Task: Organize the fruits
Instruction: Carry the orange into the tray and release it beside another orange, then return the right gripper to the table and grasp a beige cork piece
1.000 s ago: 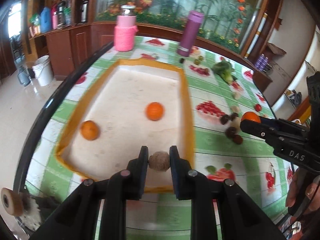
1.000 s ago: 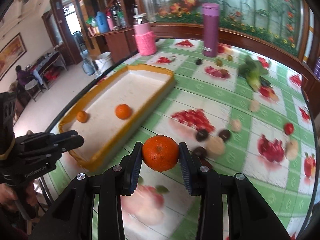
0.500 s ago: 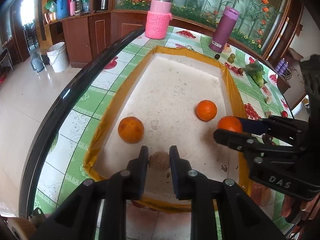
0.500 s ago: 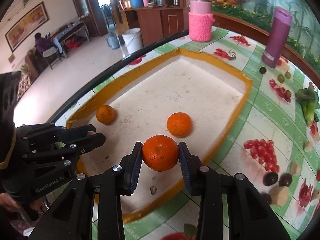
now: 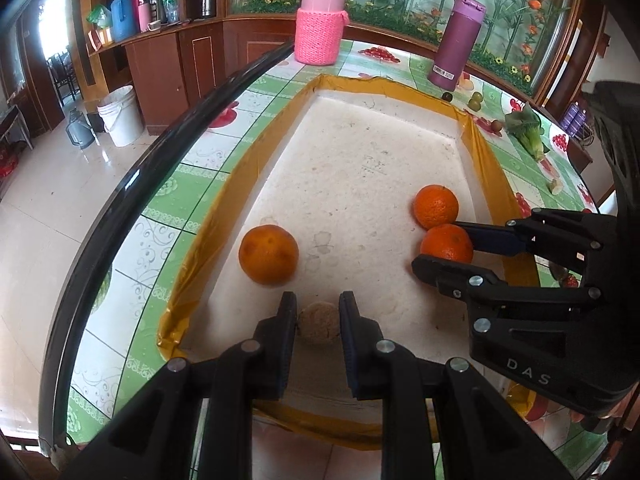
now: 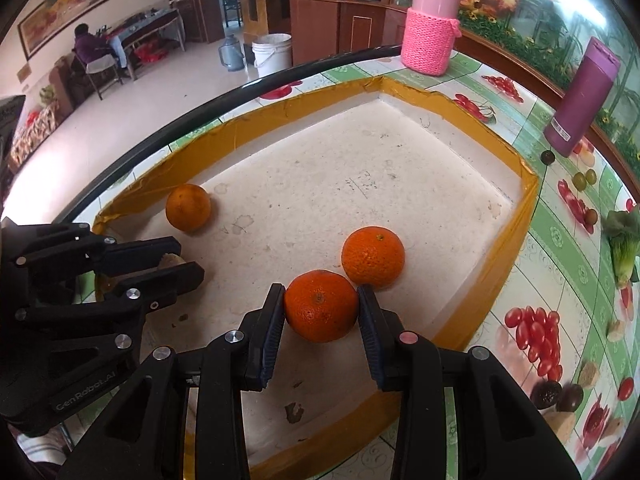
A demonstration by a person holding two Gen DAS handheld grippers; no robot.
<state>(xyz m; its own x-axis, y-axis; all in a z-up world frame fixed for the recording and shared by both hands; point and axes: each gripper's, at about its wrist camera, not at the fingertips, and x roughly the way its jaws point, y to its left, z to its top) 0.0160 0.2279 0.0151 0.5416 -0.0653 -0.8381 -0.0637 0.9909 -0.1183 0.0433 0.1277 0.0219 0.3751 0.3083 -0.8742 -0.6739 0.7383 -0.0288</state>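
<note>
A white tray with a yellow taped rim (image 5: pixel 244 168) (image 6: pixel 532 196) lies on the fruit-print table. My left gripper (image 5: pixel 318 320) is shut on a small brown round fruit (image 5: pixel 319 323), low over the tray's near end; it also shows in the right wrist view (image 6: pixel 176 266). My right gripper (image 6: pixel 322 306) is shut on an orange (image 6: pixel 321 306) over the tray floor, and it shows from the side in the left wrist view (image 5: pixel 447 245). Two more oranges lie in the tray: one next to the held orange (image 6: pixel 373 255) (image 5: pixel 435 206), one on the left (image 5: pixel 268 254) (image 6: pixel 188 207).
A pink-sleeved jar (image 5: pixel 322 20) and a purple bottle (image 5: pixel 456 42) stand beyond the tray. Small dark and green fruits (image 6: pixel 584 178), a leafy vegetable (image 6: pixel 624 240) and more small fruits (image 6: pixel 560 394) lie on the table to the right. The table's black edge (image 5: pixel 132 184) runs left.
Both grippers moved forward and down over the tray. The right gripper's orange came down beside the orange lying in the tray. The left gripper still holds the brown fruit.
</note>
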